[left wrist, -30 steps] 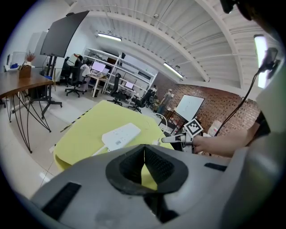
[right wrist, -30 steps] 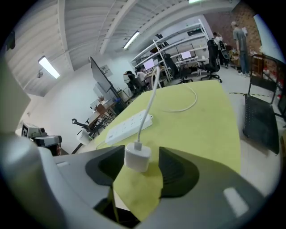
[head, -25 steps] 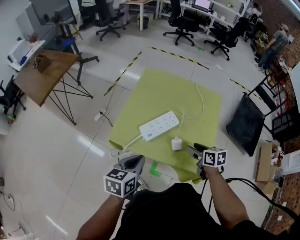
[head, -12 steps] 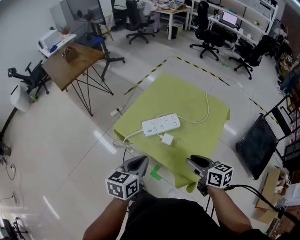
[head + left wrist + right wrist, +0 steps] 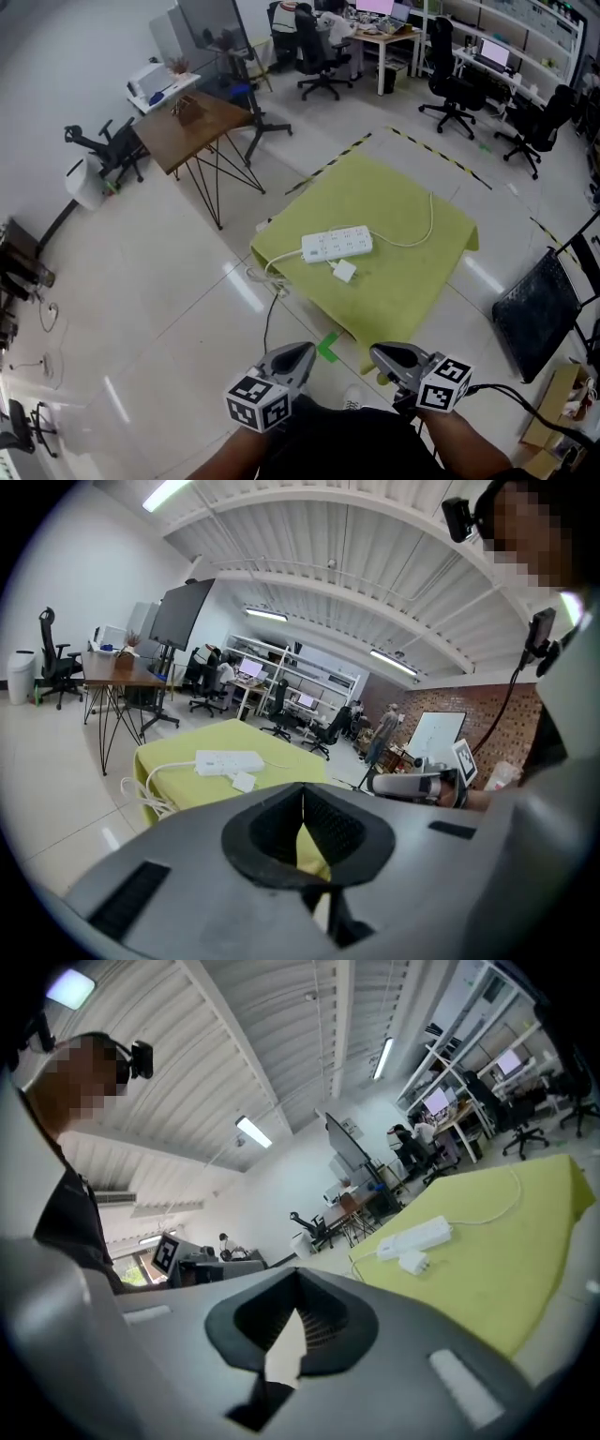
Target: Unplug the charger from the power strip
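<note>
The charger (image 5: 344,272) lies apparently unplugged beside the power strip (image 5: 337,243), so the left gripper (image 5: 302,352) and right gripper (image 5: 380,352) hang well clear, jaws closed on nothing.

I'm holding both grippers low along the bottom of the head view. The left gripper (image 5: 302,351) is sitting just left of centre, aiming up the frame, with its jaws pressing together on nothing. The right gripper (image 5: 377,352) is sitting just right of centre, and its jaws are closing tight with nothing between them. My left forearm (image 5: 220,459) and right forearm (image 5: 473,450) are coming in from the bottom edge.
</note>
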### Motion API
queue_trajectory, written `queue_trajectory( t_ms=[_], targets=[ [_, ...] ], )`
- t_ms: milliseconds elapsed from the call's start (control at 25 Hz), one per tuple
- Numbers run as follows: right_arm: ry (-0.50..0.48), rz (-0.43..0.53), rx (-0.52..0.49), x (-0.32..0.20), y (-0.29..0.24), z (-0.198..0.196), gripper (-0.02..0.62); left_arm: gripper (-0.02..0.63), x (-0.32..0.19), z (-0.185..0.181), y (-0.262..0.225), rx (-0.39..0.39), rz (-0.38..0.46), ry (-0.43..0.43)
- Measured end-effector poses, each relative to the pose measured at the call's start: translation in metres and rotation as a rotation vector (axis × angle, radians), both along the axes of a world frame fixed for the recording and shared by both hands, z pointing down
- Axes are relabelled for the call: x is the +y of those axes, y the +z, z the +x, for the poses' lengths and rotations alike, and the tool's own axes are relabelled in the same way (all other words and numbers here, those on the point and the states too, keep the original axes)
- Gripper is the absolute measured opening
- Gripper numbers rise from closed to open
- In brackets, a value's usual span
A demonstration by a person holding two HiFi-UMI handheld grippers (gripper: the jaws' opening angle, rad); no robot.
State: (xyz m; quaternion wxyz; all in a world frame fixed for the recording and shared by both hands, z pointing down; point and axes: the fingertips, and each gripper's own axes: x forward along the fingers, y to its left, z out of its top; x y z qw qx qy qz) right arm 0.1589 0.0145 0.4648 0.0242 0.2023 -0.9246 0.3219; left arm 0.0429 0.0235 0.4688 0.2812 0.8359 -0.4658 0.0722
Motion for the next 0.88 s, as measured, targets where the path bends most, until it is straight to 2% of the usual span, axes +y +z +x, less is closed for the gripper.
queue_trajectory(
  t_ms=[120,440,640,880],
  targets=[
    [0.013,0.046,0.066,0.014,-0.001,0.006,0.002,0.008,0.014,0.002,0.005,-0.015,-0.015,0.008],
    [0.109,0.051,0.135,0.042,-0.007,0.002,0.002,0.008,0.031,-0.015,-0.010,-0.051,0.022,0.077],
    [0.170,0.091,0.184,0.074,-0.017,-0.020,0.002,0.008,0.054,-0.040,-0.019,-0.035,0.040,0.113],
    [0.246,0.126,0.248,0.109,-0.021,-0.028,0.002,0.008,0.085,-0.051,-0.015,0.006,0.050,0.170]
  ],
)
